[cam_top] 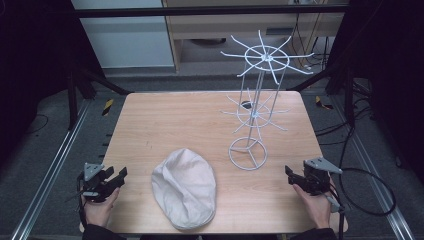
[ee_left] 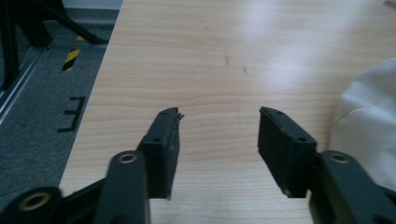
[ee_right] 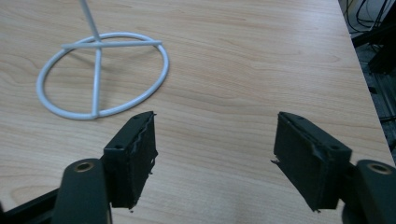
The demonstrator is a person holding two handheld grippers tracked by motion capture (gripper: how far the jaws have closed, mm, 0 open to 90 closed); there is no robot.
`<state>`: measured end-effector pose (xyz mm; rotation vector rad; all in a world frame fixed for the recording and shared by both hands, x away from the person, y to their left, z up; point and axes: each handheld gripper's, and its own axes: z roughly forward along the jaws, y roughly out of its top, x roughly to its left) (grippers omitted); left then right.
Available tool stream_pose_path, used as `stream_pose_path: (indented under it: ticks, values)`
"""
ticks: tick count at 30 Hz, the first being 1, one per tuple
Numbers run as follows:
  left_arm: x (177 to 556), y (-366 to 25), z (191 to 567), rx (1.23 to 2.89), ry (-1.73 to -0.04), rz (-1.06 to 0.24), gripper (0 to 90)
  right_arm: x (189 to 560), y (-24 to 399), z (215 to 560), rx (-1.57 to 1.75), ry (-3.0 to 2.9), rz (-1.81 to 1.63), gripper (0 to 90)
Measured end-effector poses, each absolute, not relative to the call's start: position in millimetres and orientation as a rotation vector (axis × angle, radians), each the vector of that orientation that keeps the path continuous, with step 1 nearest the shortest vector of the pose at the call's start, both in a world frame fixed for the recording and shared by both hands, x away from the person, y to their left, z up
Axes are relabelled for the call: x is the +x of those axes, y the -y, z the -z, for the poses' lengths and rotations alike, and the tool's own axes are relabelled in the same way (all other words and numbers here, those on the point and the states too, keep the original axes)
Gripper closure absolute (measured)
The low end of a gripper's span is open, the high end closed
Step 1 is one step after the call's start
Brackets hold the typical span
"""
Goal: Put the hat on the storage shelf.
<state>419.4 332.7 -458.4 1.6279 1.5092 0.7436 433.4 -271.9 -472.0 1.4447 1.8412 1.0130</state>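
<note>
A cream flat cap (cam_top: 185,188) lies on the wooden table (cam_top: 165,120) near the front edge; its edge shows at the right of the left gripper view as the cap (ee_left: 369,116). A white wire hat stand (cam_top: 256,100) with spoked tiers rises right of centre, and its ring base (ee_right: 100,74) lies ahead of the right gripper. My left gripper (cam_top: 120,176) rests at the table's front left corner, open with bare wood between its jaws (ee_left: 219,116). My right gripper (cam_top: 292,175) sits at the front right, open and holding nothing (ee_right: 215,121).
Dark frame legs and metal rails flank the table on a grey floor (cam_top: 45,150). A black cable (cam_top: 370,195) loops on the floor at the right. Bare wood stretches across the table's left half and far side.
</note>
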Motion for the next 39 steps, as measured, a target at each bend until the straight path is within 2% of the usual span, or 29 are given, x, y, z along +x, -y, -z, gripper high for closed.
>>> stream_pose_path:
  ticks: [1,8,11,17,25,39]
  values:
    - [417,-331,456,1.624,-1.5,-0.739,52.1,433,272,472,1.445,-1.841,-1.013,31.2]
    - [408,-312,448,1.673,-1.414,-0.627,69.9,428,269,467,1.421,-1.847,-1.023,38.2]
    - [405,-301,447,1.72,-1.385,-0.59,80.3,428,267,467,1.417,-1.864,-1.011,41.8]
    - [400,-278,450,1.822,-1.337,-0.539,89.1,426,264,466,1.417,-1.872,-1.016,45.3]
    - [401,-250,460,1.949,-1.269,-0.507,90.0,426,264,466,1.422,-1.888,-1.02,48.0]
    - [428,-232,473,2.017,-1.28,-0.525,90.0,428,261,472,1.389,-1.898,-1.008,46.2]
